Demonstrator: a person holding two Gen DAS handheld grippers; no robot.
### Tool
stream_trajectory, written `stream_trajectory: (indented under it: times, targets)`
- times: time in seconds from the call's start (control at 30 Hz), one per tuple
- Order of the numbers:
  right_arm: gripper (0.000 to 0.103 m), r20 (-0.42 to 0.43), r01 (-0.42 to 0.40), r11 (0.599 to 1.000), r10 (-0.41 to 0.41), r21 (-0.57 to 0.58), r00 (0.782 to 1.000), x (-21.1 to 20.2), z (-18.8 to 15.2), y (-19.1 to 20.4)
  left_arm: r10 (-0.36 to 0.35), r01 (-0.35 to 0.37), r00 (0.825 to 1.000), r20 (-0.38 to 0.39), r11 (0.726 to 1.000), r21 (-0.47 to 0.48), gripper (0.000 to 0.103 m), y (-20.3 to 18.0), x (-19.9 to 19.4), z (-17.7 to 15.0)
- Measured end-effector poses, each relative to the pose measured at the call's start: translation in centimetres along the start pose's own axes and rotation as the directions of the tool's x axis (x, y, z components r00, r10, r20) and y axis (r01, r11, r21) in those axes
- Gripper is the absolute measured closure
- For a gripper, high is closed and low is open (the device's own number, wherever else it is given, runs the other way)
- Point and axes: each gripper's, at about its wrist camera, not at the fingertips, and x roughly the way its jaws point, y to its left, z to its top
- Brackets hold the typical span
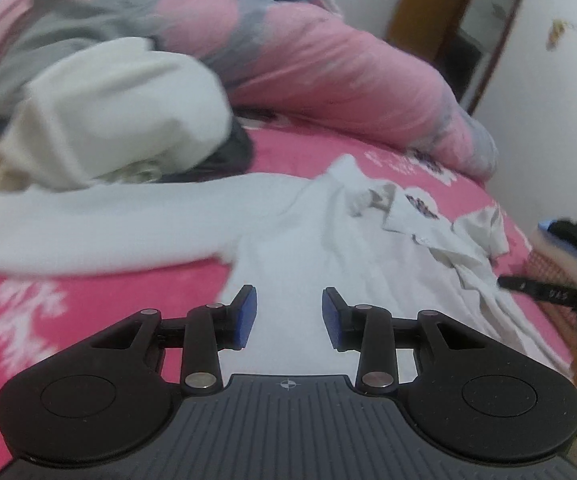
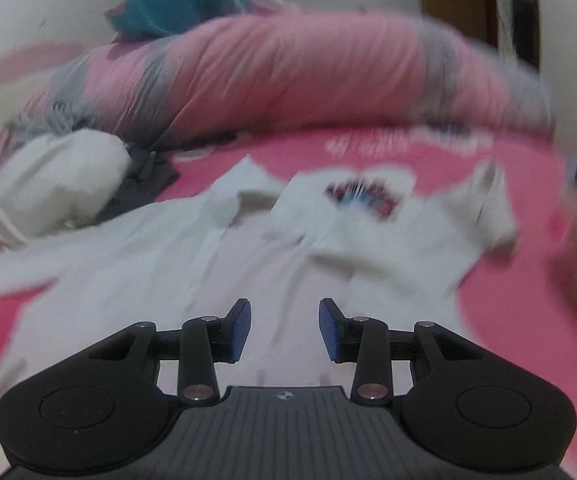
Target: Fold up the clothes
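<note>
A white long-sleeved shirt (image 1: 320,236) lies spread and rumpled on the pink bedsheet (image 1: 40,304), one sleeve stretched out to the left. A small coloured print shows near its collar (image 2: 362,196). My left gripper (image 1: 289,318) hovers open just above the shirt's near part, nothing between its blue pads. My right gripper (image 2: 285,330) is likewise open over the shirt (image 2: 216,264), its jaws bare. At the right edge of the left wrist view, a dark part of the other gripper (image 1: 548,292) shows. Both views are blurred.
A bundle of white clothes (image 1: 116,112) sits on a dark garment (image 1: 228,152) at the back left. A pink and grey quilt (image 1: 308,52) is heaped along the far side, with a teal cloth (image 2: 184,0) on top. A white wall and a brown door frame (image 1: 424,12) stand behind.
</note>
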Motion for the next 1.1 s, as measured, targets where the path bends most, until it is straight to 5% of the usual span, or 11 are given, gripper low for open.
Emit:
stream_trajectory:
  times: [0.13, 0.37, 0.6, 0.67, 0.7, 0.9, 1.0, 1.07, 1.1]
  targets:
    - [0.063, 0.069, 0.078, 0.965, -0.063, -0.249, 0.996, 2.7, 1.0, 1.5, 0.015, -0.011, 0.999, -0.046, 0.996, 0.092, 0.067, -3.0, 5.0, 0.1]
    - [0.063, 0.121, 0.155, 0.813, -0.105, -0.561, 0.987, 11.9, 1.4, 5.2, -0.005, 0.013, 0.998, -0.058, 0.989, 0.148, 0.067, -3.9, 9.3, -1.0]
    - [0.069, 0.109, 0.200, 0.802, -0.167, -0.563, 0.980, 17.7, 2.0, 5.0, -0.039, 0.047, 0.998, -0.053, 0.987, 0.154, 0.067, -3.7, 12.2, -2.1]
    - [0.098, 0.106, 0.212, 0.799, -0.185, -0.563, 0.977, 19.3, 2.2, 5.0, -0.055, 0.062, 0.997, -0.047, 0.987, 0.147, 0.067, -3.4, 12.5, -2.5]
    - [0.099, 0.101, 0.204, 0.837, -0.177, -0.508, 0.979, 19.0, 2.8, 4.3, -0.063, 0.069, 0.997, -0.043, 0.987, 0.143, 0.067, -3.2, 12.6, -2.7]
    - [0.103, 0.086, 0.146, 0.880, -0.119, -0.453, 0.989, 17.5, 3.9, 3.5, -0.117, 0.118, 0.993, -0.025, 0.989, 0.085, 0.067, -2.0, 12.7, -2.8]
    - [0.090, 0.080, 0.116, 0.897, -0.090, -0.426, 0.993, 16.8, 4.5, 3.2, -0.135, 0.136, 0.991, -0.018, 0.989, 0.059, 0.067, -1.6, 12.7, -2.8]
    - [0.064, 0.064, 0.106, 0.856, -0.085, -0.506, 0.994, 17.8, 3.7, 4.6, -0.141, 0.142, 0.990, -0.014, 0.989, 0.051, 0.067, -1.5, 12.7, -2.9]
    - [0.061, 0.056, 0.101, 0.832, -0.084, -0.546, 0.995, 18.4, 3.2, 5.3, -0.142, 0.142, 0.990, -0.012, 0.988, 0.051, 0.067, -1.5, 12.7, -2.9]
